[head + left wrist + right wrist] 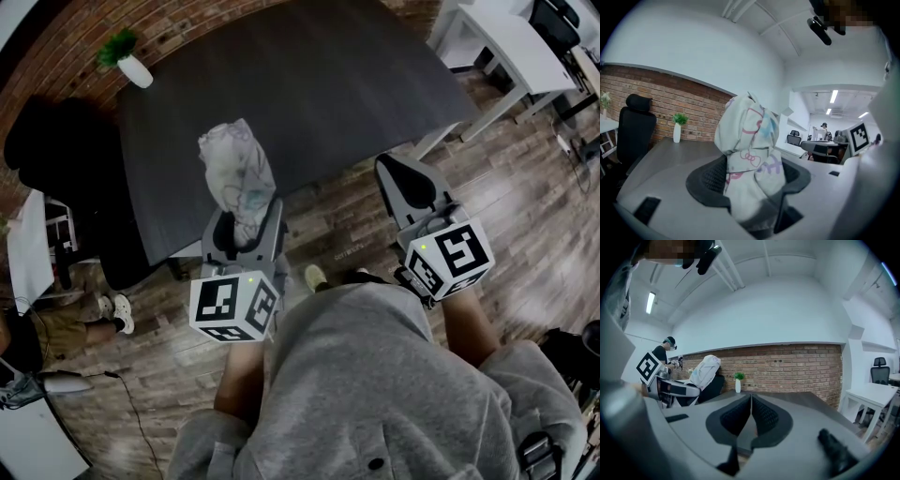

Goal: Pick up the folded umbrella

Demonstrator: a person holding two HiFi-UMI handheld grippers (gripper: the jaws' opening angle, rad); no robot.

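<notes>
The left gripper [752,180] pinches the umbrella [747,140] low in its jaws, over the table's [328,84] near edge. The right gripper [750,416] has its jaws pressed together, empty. The soft cover could slip, so the tall top may tip out.

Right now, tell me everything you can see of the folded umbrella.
The folded umbrella is a crumpled bundle of white fabric printed with pink, blue and purple cartoon outlines. The left gripper clamps its lower part between its jaws; the rest sticks out past them, tilted, held clear of the dark table. No handle or strap shows.
</notes>
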